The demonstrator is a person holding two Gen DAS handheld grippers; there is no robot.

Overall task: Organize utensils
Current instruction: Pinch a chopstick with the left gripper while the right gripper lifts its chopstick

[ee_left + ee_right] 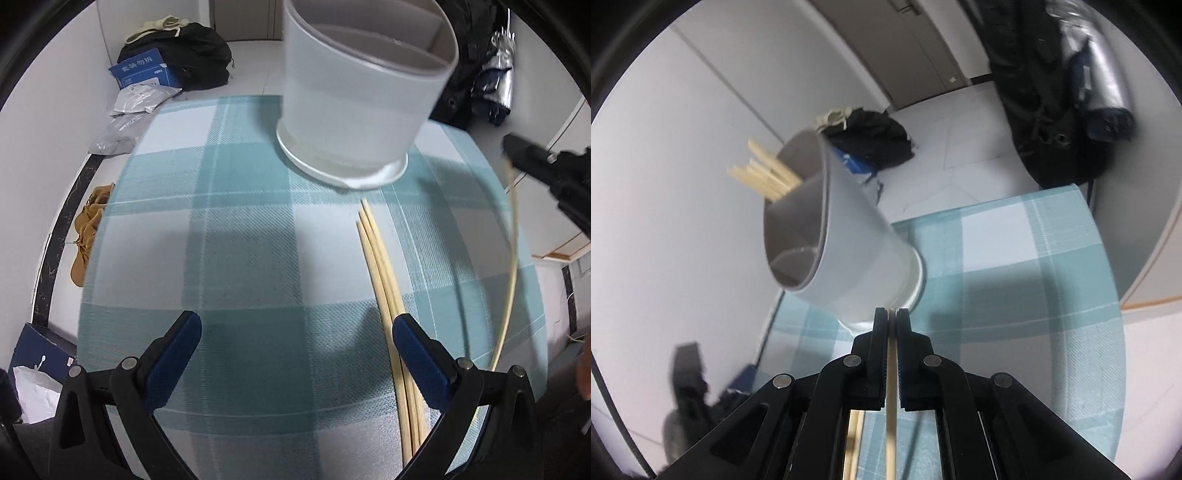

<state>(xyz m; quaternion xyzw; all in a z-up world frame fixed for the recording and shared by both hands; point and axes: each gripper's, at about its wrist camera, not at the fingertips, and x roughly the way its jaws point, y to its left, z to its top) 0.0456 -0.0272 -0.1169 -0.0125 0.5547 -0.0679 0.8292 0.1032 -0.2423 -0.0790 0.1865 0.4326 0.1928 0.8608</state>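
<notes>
Right wrist view: white divided holder (849, 236) at 10 o'clock on the checked cloth (1015, 295); far compartment holds chopsticks (764, 177), near compartment bare. Right gripper (892, 317) pinches one chopstick (891, 406). Left gripper (295, 332) spread wide; loose chopsticks (380, 273) at its 2 o'clock on the cloth.

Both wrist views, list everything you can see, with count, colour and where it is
utensil holder: one, pale grey, divided inside, standing at the far end of the cloth
checked cloth: one, teal and white, covering the table
loose chopsticks: about three, pale wood, lying on the cloth in front of the holder
chopsticks in holder: several, pale wood, ends sticking out of its far compartment
held chopstick: one, pale wood, clamped in the right gripper
black bag: one, on the floor beyond the table
blue box: one, against the bag
tan shoes: on the floor, left of the table
left gripper: open, above the cloth
right gripper: shut on the chopstick
</notes>
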